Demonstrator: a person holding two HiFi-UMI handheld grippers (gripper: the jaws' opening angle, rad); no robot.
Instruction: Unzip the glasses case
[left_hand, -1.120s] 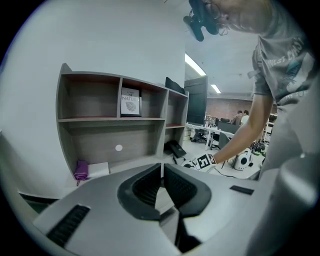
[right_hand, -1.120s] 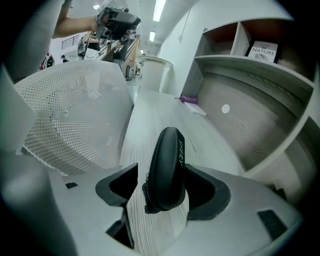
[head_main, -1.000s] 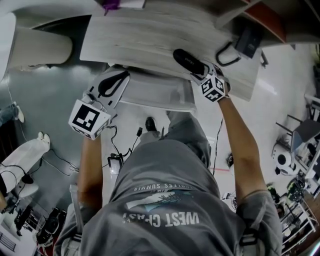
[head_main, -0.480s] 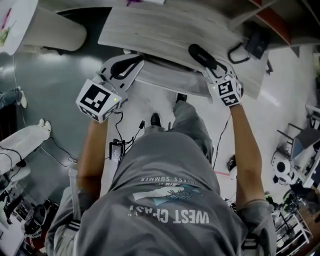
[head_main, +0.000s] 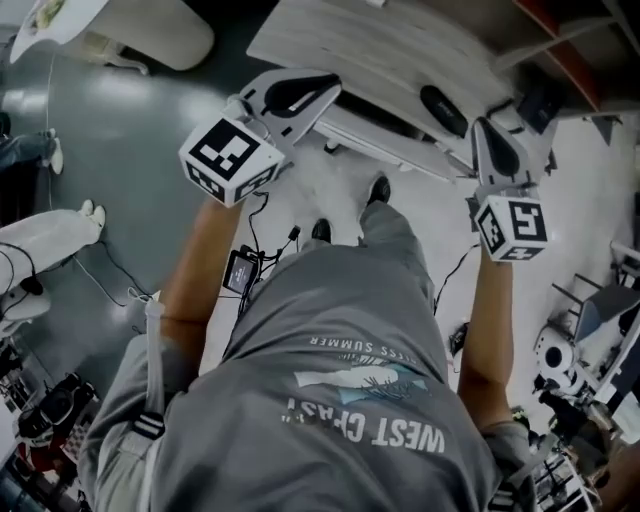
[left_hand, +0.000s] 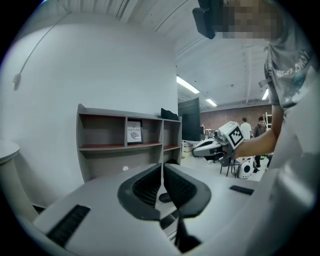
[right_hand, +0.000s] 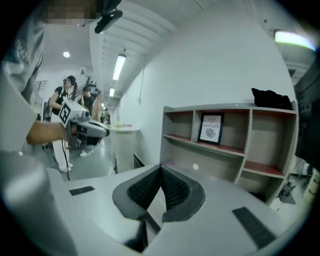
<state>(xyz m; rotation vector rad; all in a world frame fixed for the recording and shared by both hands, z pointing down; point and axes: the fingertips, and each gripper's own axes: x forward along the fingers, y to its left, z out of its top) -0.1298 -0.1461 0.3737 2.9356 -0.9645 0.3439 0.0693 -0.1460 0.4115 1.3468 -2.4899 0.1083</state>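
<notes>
The person's grey T-shirt (head_main: 330, 400) carries print that sits upside down in the head view. The large word "WEST" and a smaller "SUMMER" can be read; the other words cannot.

There are two tongs, each with one marker cube (head_main: 228, 160). The left gripper (head_main: 325, 90) has its jaws pressed together on nothing. The jaws of the right gripper (head_main: 490, 128) have just been closing and now meet, also with nothing between them.

One dark oval glasses case (head_main: 443, 110) lies on the pale wood-grain table (head_main: 370, 45), close to the table's near edge. It is beside the right gripper's tip and clear of both tongs.

Farther off, the left gripper view shows a shelf unit (left_hand: 100, 150) holding one framed print (left_hand: 134, 133) marked "NATURE". Two people (left_hand: 246, 127) stand far behind.
</notes>
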